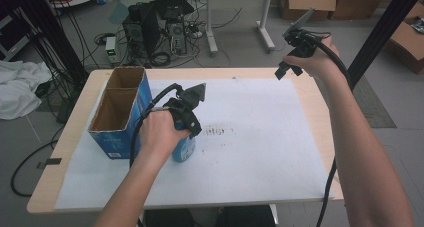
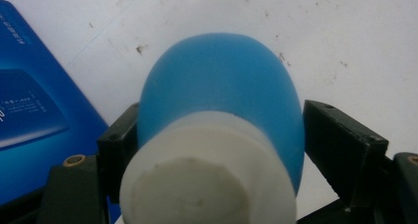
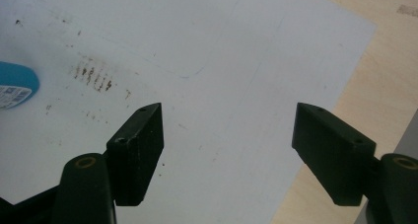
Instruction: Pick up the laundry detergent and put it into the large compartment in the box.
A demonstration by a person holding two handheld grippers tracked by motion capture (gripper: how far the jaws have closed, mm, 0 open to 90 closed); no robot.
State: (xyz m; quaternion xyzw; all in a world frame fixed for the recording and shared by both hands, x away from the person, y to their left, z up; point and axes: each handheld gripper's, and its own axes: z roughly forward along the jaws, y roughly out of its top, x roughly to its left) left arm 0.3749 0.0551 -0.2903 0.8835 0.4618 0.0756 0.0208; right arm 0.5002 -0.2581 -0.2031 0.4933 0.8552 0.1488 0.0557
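A blue bottle [image 1: 184, 149] with a white cap stands on the white paper sheet [image 1: 260, 152], just right of the blue box. My left gripper [image 1: 186, 137] comes down over it from above, under the person's left hand. In the left gripper view the bottle [image 2: 222, 86] sits between the two black jaws, and both pads [image 2: 118, 145] lie against its sides just below the cap. My right gripper [image 1: 287, 71] is held in the air over the table's far right corner. Its jaws stand wide apart with nothing between them [image 3: 226, 135]. An edge of the bottle [image 3: 17, 83] appears at the left of the right gripper view.
An open-topped blue cardboard box [image 1: 111, 146] with two compartments stands at the table's left [image 2: 29, 110]. Brown smudges [image 1: 217, 132] mark the paper mid-table. Computer towers [image 1: 155, 29] and cables lie on the floor behind. A black post [image 1: 380, 32] rises at the right.
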